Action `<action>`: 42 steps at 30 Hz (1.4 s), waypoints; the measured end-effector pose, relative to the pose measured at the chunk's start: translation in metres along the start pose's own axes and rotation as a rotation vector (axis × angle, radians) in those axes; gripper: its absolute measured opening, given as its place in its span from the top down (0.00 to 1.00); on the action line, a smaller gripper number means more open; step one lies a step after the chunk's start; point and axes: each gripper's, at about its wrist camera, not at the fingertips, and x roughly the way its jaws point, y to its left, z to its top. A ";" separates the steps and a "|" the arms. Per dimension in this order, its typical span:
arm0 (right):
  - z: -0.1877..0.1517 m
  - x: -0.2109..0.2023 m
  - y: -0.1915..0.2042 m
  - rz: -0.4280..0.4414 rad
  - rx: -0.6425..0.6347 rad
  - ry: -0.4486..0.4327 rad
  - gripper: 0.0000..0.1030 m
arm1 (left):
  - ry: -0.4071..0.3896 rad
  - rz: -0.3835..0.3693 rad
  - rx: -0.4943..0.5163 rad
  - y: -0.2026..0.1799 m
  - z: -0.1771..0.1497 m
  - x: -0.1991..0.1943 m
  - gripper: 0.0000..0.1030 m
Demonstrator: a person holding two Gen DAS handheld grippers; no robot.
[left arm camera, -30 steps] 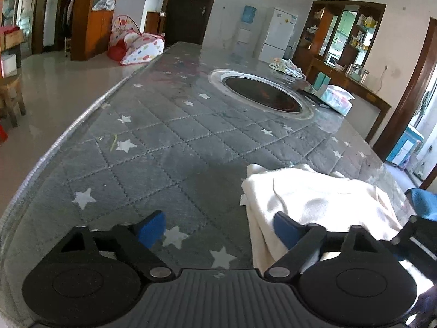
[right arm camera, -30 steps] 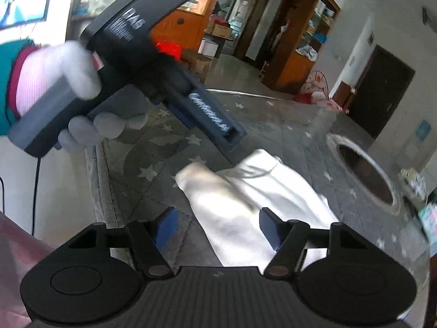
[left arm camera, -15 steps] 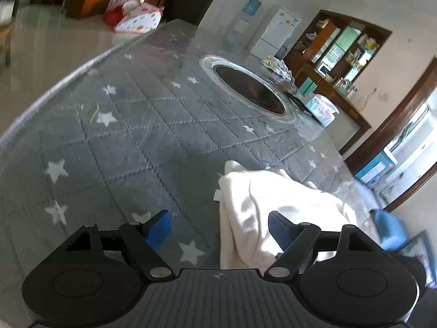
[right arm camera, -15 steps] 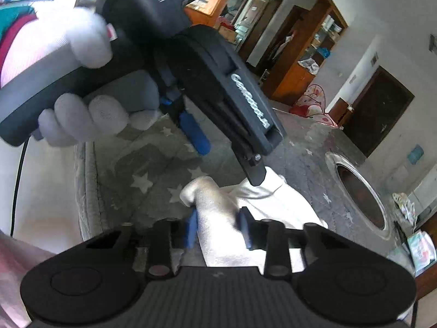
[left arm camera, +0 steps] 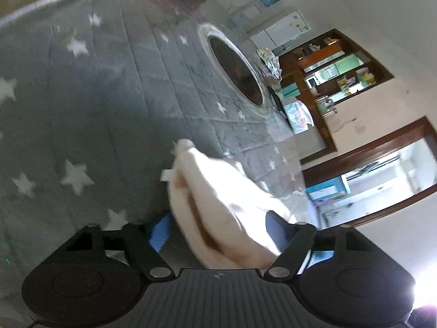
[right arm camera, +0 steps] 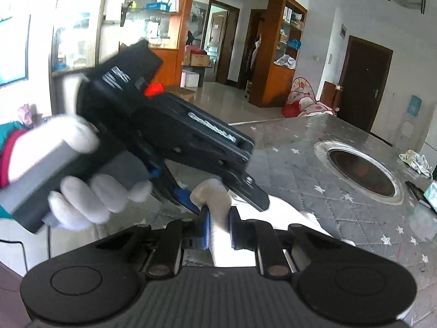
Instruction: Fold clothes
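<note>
My right gripper (right arm camera: 220,228) is squeezing a bunched end of the soft white cloth garment (right arm camera: 215,202) — its blue pads are closing tight on it. My left gripper (left arm camera: 215,229) has the same white garment (left arm camera: 218,205) between its blue pads, and its jaws are closing too, but they do not press yet. The garment lies on the grey quilted table cover with white stars (left arm camera: 82,104) — near its edge.

cream garment (left arm camera: 218,205) bunched on star-patterned quilt (left arm camera: 82,109).
</note>
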 end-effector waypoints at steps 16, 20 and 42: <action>-0.020 -0.026 -0.021 -0.044 0.064 0.012 0.66 | 0.005 0.006 -0.001 0.012 -0.006 0.009 0.83; -0.035 -0.037 -0.061 -0.165 0.172 0.040 0.59 | 0.004 0.012 0.017 0.011 -0.006 0.009 0.82; -0.109 -0.024 -0.172 -0.349 0.645 0.061 0.71 | 0.000 0.056 0.136 -0.002 -0.002 0.015 0.82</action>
